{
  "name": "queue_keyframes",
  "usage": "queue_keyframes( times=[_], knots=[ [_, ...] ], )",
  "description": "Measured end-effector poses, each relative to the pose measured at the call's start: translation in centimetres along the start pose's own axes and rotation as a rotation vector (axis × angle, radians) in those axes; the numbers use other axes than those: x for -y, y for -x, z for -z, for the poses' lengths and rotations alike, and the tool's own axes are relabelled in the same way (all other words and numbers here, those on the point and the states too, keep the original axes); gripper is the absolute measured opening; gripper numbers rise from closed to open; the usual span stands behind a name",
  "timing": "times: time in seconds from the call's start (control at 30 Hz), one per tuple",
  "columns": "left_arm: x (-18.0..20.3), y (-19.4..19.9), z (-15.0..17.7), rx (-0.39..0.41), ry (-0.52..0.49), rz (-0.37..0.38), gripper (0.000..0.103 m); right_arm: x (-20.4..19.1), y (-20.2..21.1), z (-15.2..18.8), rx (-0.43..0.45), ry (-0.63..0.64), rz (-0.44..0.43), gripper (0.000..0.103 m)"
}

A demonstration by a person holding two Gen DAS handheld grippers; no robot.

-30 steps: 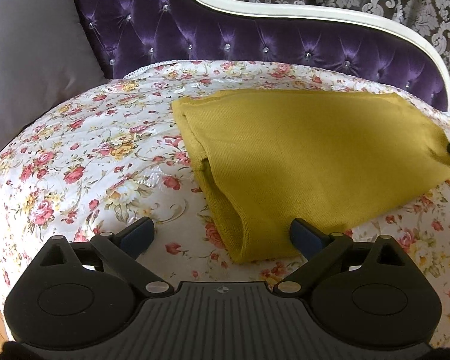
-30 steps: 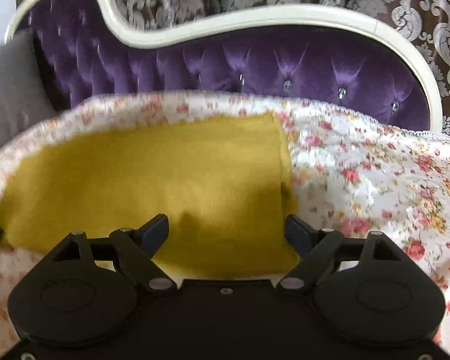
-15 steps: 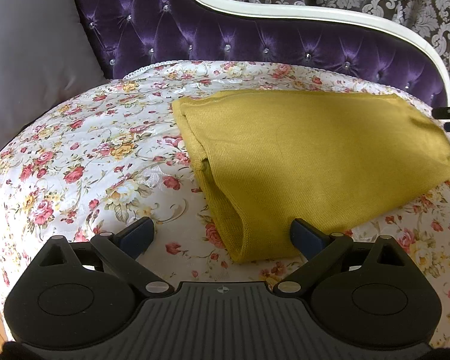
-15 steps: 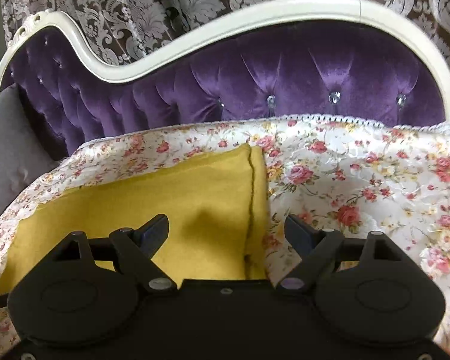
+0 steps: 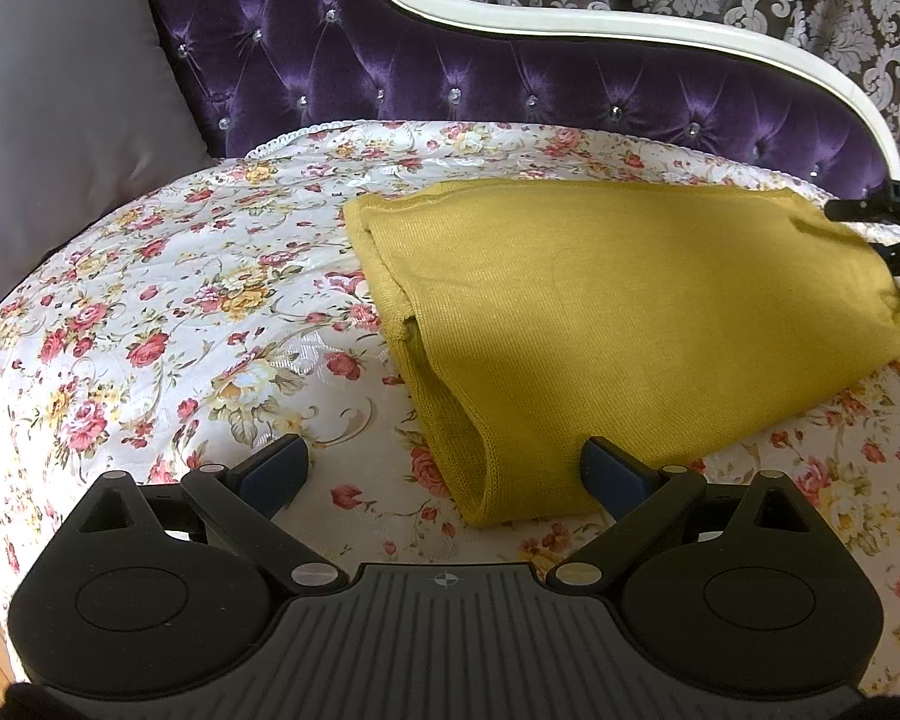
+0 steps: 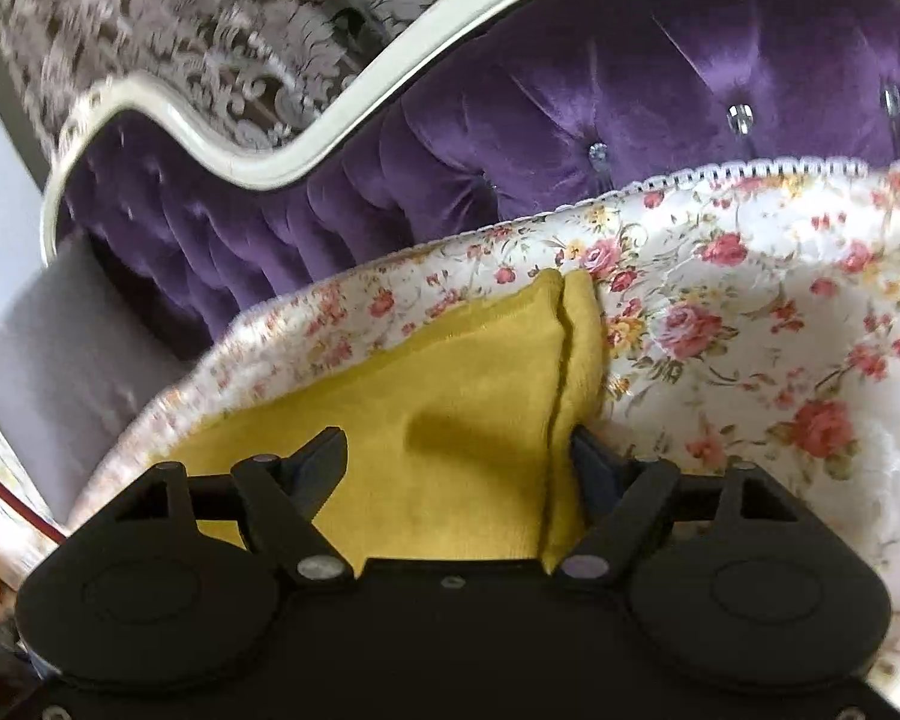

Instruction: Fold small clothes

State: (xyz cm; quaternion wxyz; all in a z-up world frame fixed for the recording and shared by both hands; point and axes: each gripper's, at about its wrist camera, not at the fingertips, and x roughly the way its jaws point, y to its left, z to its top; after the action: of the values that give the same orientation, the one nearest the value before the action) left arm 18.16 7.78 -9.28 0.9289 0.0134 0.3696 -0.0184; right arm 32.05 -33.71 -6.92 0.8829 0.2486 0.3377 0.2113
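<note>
Yellow garment [image 6: 450, 396] between closing right tool [image 6: 459, 462]

R tongs [image 6: 456, 462] closing, wide apart w/ yellow knit garment's [image 6: 450, 378] folded edge between them; garment lies on floral bedspread [image 6: 750, 312], purple tufted headboard [image 6: 630, 120] behind.

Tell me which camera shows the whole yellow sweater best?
The left wrist view. There the yellow sweater lies almost fully in sight on the flowery bedspread, sharp and clear. The right wrist view is blurry and shows only one end of it, bunched between the fingers of the closing right claw.
</note>
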Motion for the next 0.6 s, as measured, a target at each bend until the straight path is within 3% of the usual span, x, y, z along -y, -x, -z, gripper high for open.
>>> queue_keyframes(
  times=[0.07,0.17,0.2,0.37,0.6],
  knots=[
    [-0.3,0.2,-0.1,0.004,0.016,0.017,0.098,0.6,0.2,-0.1,0.004,-0.04,-0.013,0.073],
    [-1.3,0.9,-0.8,0.008,0.086,0.069,0.098,1.2,0.8,0.1,-0.03,-0.048,0.0,0.045],
    [-1.5,1.2,-1.2,0.008,0.116,0.086,0.097,1.3,0.9,0.2,-0.042,-0.042,0.013,0.031],
    [-0.4,1.3,-4.8,0.032,0.131,0.127,0.098,0.8,1.4,0.4,-0.045,-0.018,0.052,0.024],
    [2.8,-3.4,-9.3,-0.028,0.128,0.133,0.097,-1.3,1.4,-0.4,-0.057,0.003,0.131,0.024]
  ],
)
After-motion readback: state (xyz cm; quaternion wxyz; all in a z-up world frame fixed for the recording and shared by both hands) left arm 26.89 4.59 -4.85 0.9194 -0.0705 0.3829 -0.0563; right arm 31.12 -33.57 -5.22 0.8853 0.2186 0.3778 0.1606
